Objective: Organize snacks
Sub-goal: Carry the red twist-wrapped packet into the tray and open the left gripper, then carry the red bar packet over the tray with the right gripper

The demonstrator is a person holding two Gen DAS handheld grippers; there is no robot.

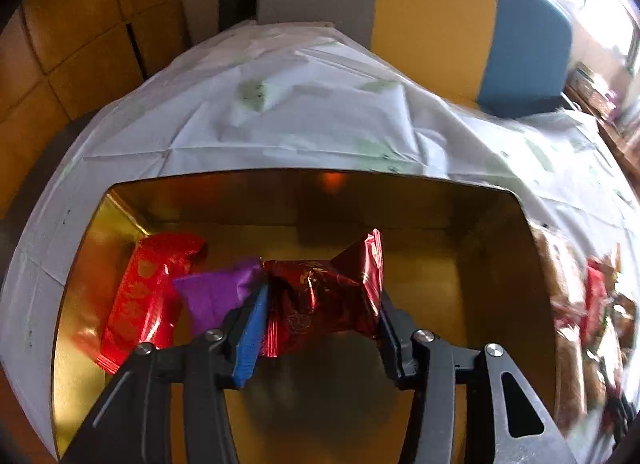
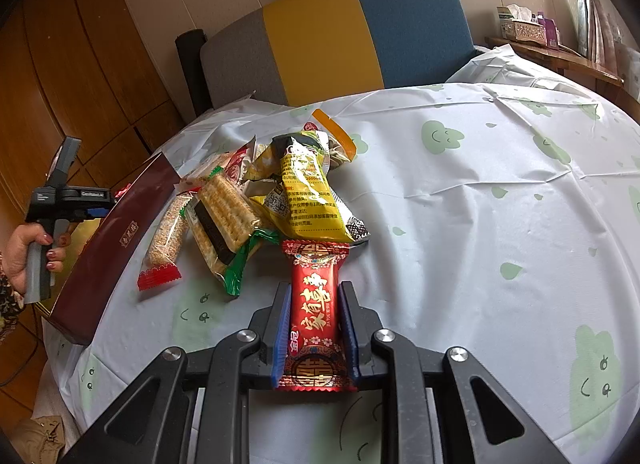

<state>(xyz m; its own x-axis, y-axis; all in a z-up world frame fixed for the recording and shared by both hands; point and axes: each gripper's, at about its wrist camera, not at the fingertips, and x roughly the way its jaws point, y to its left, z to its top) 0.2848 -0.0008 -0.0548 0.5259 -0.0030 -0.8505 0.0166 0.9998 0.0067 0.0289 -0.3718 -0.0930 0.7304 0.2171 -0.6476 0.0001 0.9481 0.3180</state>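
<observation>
1. The gold-lined box is kept below the left gripper, clamped on a dark red candy; release is best made low, toward 3 o'clock, clear of the red packet at 9 o'clock.
2. The right gripper, closed on a red snack bar, should be lifted straight, away from the snack pile at 11 o'clock.

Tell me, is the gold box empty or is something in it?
Not empty. A red snack packet lies inside the gold box, and the left tool holds a dark red candy over it.
</observation>
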